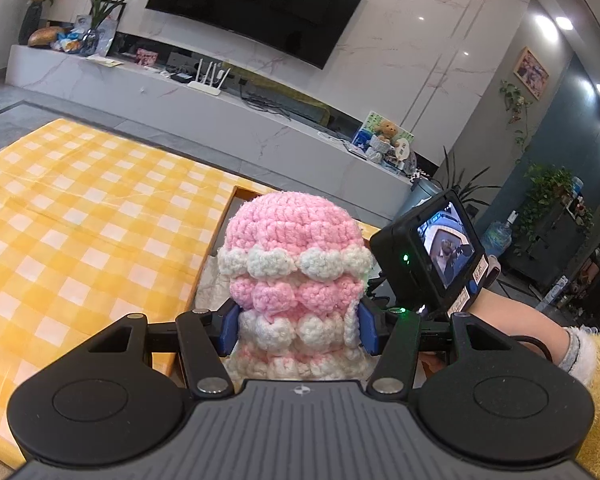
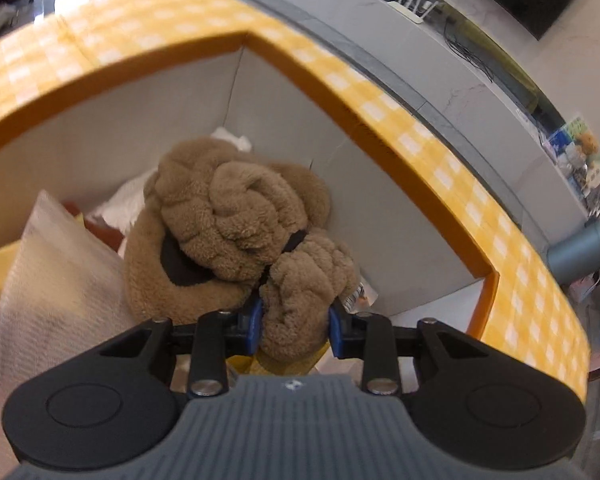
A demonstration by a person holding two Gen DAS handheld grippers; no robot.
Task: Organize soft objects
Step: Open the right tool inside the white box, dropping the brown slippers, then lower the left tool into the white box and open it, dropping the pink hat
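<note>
I am lowering a brown plush toy (image 2: 236,216), pinched in my right tongs (image 2: 294,326), toward the storage box's (image 2: 380,136) far corner; left tongs (image 1: 296,328) are clamping a pink-and-white crocheted hat (image 1: 296,260), awaiting release over the box.

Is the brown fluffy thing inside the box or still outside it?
Inside. The brown fleece item, pinched by the right gripper, hangs below the box's orange rim, between its white walls.

I note: crocheted hat (image 1: 296,280) base hidden behind my gripper body; white cloth (image 2: 56,280) blurred, cut off left.
</note>
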